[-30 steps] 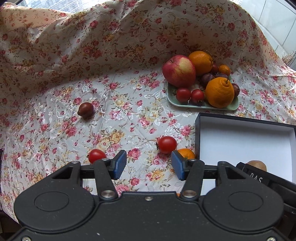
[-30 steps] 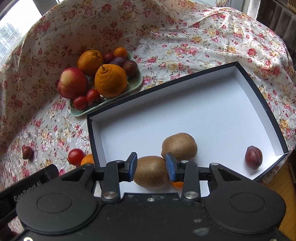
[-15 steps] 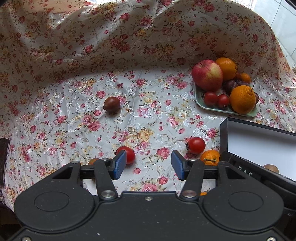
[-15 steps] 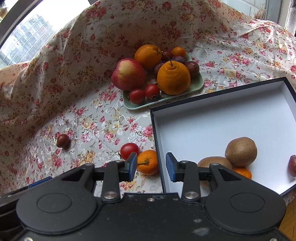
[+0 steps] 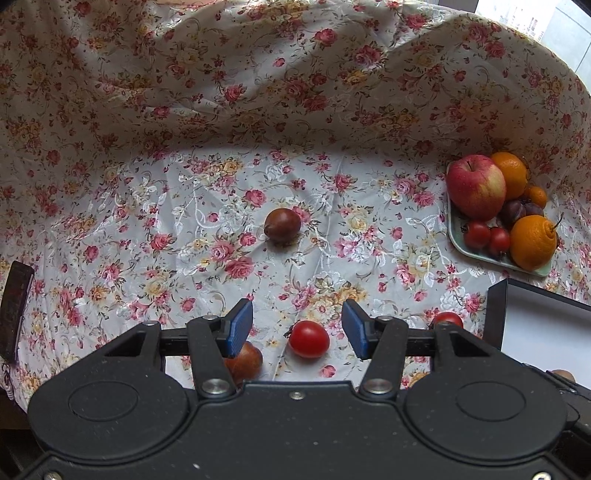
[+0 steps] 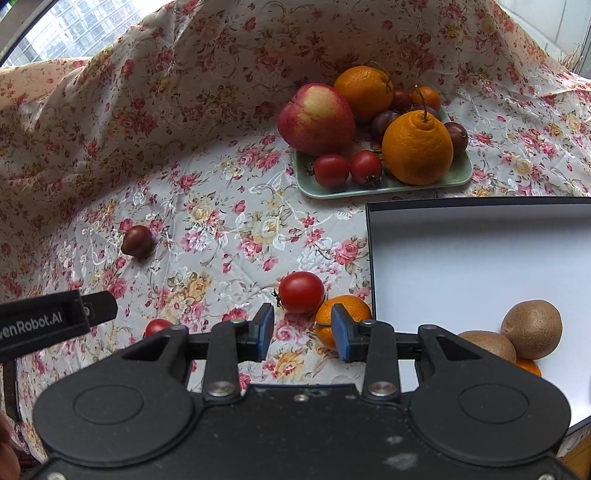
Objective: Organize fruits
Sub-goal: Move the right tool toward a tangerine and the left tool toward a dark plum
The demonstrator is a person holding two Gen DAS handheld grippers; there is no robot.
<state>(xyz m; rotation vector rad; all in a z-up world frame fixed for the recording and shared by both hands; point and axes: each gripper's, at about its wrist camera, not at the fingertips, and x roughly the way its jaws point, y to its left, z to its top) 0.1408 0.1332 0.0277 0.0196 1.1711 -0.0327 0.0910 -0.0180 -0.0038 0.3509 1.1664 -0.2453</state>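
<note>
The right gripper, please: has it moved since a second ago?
Yes. The right gripper swung left, from over the kiwis in the box to the cloth beside the small orange.

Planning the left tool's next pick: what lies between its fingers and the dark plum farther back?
Between the left tool and the dark plum, the left wrist view shows only floral cloth.

Home — floral tablecloth, high-rise window view.

lower left of left wrist view: brownish fruit half hidden behind finger. right edge cuts the box; a second tomato is partly occluded.
</note>
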